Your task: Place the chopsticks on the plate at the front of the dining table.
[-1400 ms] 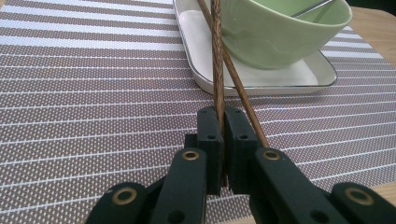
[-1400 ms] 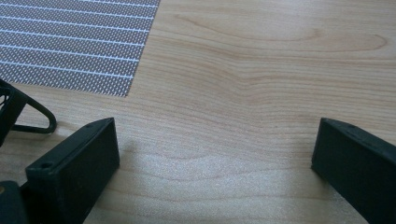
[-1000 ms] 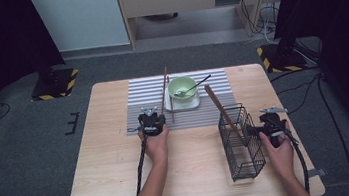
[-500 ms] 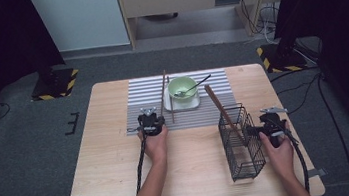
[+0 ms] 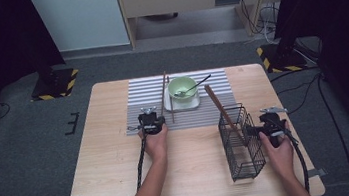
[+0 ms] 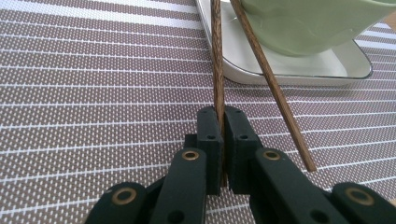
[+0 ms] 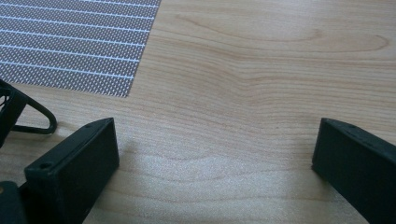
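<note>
Two chopsticks point(image 6: 275, 88) beside green bowl point(image 5: 182, 87), left gripper point(image 6: 222, 126) clamps one (perhaps lifted), right gripper point(image 7: 215, 149) wide beside basket point(image 5: 241, 142).

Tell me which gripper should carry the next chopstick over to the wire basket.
Left. The left gripper is already shut on a chopstick beside the bowl; the right gripper rests open on bare table by the basket.

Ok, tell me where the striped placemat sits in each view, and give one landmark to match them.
High view: the striped placemat lies at the table's far middle, under the white tray.
Left gripper view: it spreads under the left gripper, shut on one chopstick.
Right gripper view: its corner sits upper left.
Shared landmark: the placemat's white stripes.
</note>
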`<action>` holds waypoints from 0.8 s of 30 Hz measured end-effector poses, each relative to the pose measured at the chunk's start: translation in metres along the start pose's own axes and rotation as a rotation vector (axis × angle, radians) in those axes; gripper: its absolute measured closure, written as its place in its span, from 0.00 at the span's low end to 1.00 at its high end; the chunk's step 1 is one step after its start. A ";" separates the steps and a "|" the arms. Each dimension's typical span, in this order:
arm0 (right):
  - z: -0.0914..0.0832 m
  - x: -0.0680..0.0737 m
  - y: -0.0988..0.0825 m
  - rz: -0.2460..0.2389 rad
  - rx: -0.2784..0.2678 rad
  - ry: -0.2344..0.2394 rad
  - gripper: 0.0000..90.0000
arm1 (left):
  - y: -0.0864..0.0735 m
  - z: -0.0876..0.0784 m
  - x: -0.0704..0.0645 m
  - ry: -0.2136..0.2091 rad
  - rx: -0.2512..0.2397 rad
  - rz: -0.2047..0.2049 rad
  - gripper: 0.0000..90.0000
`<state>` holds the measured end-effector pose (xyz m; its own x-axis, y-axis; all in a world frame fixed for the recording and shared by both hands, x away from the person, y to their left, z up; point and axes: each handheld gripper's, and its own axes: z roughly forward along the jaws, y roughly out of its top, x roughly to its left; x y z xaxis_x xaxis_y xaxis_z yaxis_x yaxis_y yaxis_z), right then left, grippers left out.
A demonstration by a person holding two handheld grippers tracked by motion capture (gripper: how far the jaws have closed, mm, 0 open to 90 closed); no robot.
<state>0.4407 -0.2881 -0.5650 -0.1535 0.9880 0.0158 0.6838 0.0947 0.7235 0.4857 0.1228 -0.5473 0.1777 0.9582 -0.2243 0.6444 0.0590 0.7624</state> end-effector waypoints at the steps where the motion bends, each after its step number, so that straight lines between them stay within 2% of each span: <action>1: 0.000 0.000 0.000 0.000 0.000 0.000 0.01 | 0.000 0.000 0.000 0.000 0.001 0.001 0.95; 14: 0.000 0.000 0.000 0.000 0.000 0.000 0.01 | -0.003 0.002 -0.001 0.017 0.022 0.012 0.95; 24: 0.000 0.000 0.000 0.000 0.000 0.000 0.01 | -0.003 0.001 -0.002 0.022 0.017 0.006 0.94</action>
<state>0.4407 -0.2881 -0.5649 -0.1535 0.9880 0.0161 0.6840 0.0945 0.7234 0.4844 0.1198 -0.5499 0.1653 0.9644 -0.2064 0.6558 0.0488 0.7534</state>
